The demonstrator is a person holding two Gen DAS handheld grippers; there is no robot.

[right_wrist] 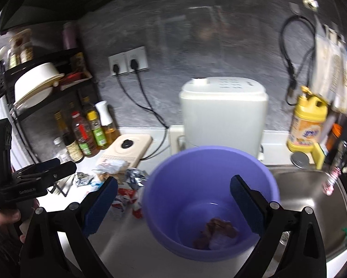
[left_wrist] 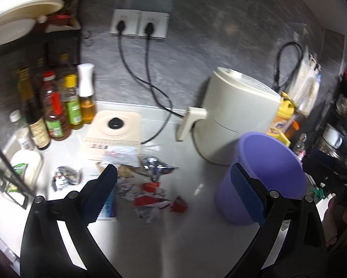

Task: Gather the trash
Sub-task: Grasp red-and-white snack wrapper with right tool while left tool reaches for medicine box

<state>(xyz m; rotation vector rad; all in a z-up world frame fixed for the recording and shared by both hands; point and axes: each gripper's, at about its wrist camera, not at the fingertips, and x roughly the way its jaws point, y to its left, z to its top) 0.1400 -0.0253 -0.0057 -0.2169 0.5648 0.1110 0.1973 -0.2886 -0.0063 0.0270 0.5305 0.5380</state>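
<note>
Both grippers hang with jaws spread and empty: the left gripper (left_wrist: 173, 187) over crumpled wrappers (left_wrist: 150, 192) at lower centre, the right gripper (right_wrist: 173, 199) above the purple bucket (right_wrist: 210, 185). A brownish scrap (right_wrist: 216, 230) lies inside the bucket.

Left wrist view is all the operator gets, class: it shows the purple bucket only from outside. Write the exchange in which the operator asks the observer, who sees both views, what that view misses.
Operator: Is anything in the bucket?
Observer: Yes. The right wrist view looks into the purple bucket; a brownish crumpled scrap lies at its bottom.
Operator: What lies past the bucket?
Observer: A steel sink, right beside it.
Operator: Is the right gripper carrying anything?
Observer: No. The right gripper is open and empty, over the bucket's near rim.
</note>
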